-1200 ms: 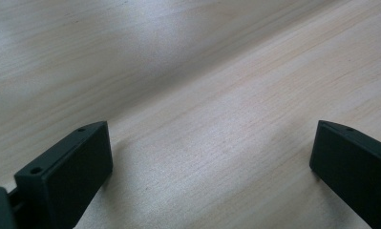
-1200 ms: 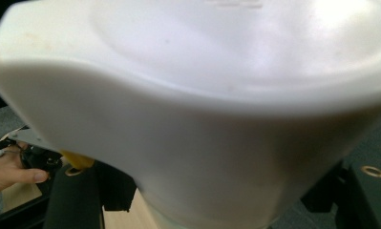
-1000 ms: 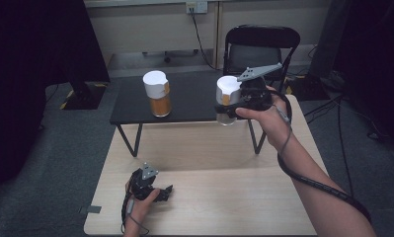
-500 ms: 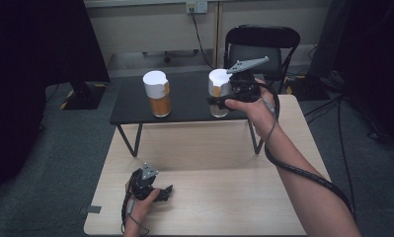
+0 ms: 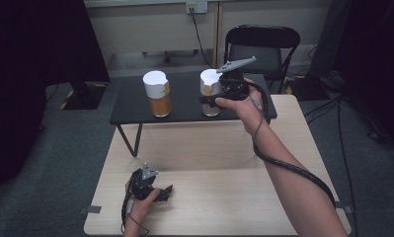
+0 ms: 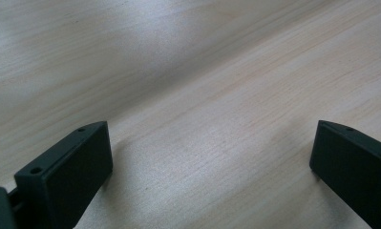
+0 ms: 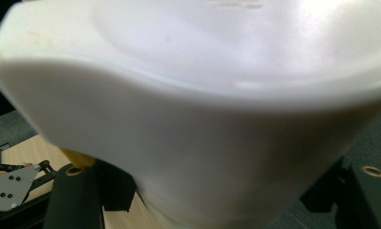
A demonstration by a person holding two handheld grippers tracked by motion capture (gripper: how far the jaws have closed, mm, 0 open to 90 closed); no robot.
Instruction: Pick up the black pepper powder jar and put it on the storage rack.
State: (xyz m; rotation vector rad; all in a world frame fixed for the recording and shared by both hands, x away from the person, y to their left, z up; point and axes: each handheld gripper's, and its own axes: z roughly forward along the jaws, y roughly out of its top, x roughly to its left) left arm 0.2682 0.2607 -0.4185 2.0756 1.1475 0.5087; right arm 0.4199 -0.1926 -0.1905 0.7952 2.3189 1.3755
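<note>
The left tongs rest low on the light wooden table, released: in the left gripper view the two black jaws stand wide apart with bare wood grain between them and nothing near them.

Farther off, well ahead of those tongs, a small black table carries two jars. The first jar stands alone, upright, untouched, well to the left of the right tongs. It has a white cap and an amber lower part.

The right tongs are clenched on the second jar, gripping it at the side below the white cap. In the right gripper view that cap looms right in front of the camera, smooth and slightly dished on top, with a strip of yellow label peeking out at its lower edge and the jaws dark on either side below it. I cannot tell from the high view whether the jar's base sits on the black table or hangs just above it.

As for progress, I judge the grasp done and the carry under way: the held jar is near the first one, both on or over the black table. What is left seems to be setting it down steady and opening the tongs. The jar looks rigid, tall for its width, so it could tip if released crooked.
</note>
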